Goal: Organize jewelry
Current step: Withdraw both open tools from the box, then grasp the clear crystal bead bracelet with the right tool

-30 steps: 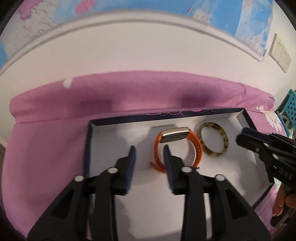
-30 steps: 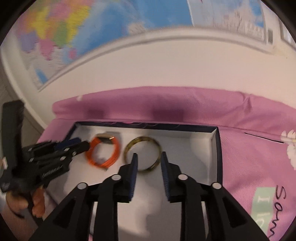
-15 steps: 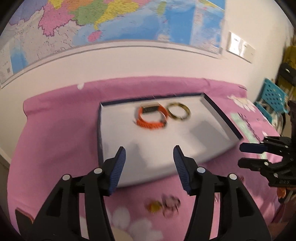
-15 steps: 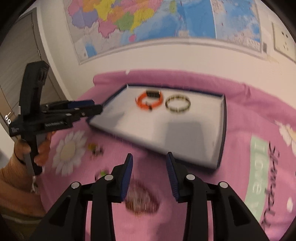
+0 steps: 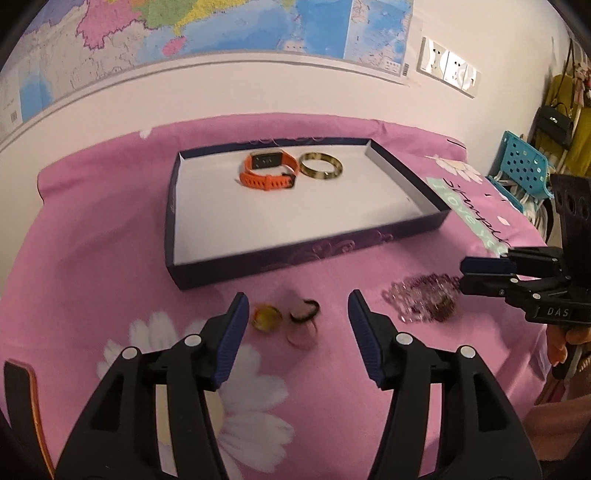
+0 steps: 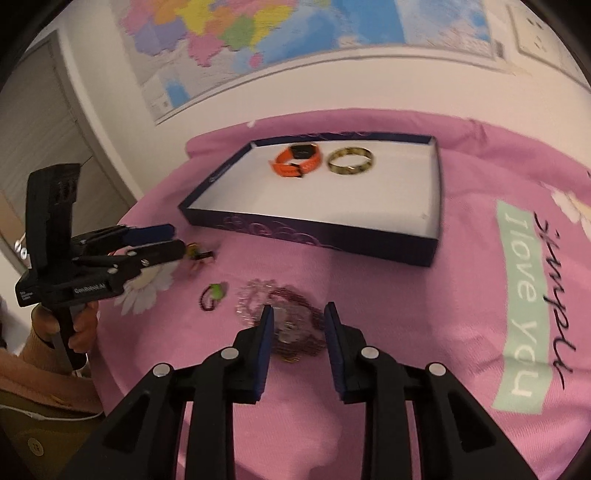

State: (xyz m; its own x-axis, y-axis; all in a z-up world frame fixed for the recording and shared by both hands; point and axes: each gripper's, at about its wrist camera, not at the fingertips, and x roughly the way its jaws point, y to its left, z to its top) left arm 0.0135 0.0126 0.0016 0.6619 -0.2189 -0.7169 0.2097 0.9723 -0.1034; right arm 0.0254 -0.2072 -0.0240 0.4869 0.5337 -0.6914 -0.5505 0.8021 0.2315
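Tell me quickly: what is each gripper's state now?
Left gripper: open, holding nothing.
Right gripper: closing around the beaded bracelets, not gripping.

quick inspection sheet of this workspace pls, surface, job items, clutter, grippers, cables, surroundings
surface: pink floral cloth covers the table.
job's things: orange watch and gold bangle lie side by side in the open box; bead pile, amber ring and small rings lie on the cloth in front of it.
clutter: green-beaded loop.
grippers: left gripper open above the small pieces; right gripper closing, jaws either side of the bead pile, contact unclear.
cables: nothing seen.
surroundings: wall map, blue crate.
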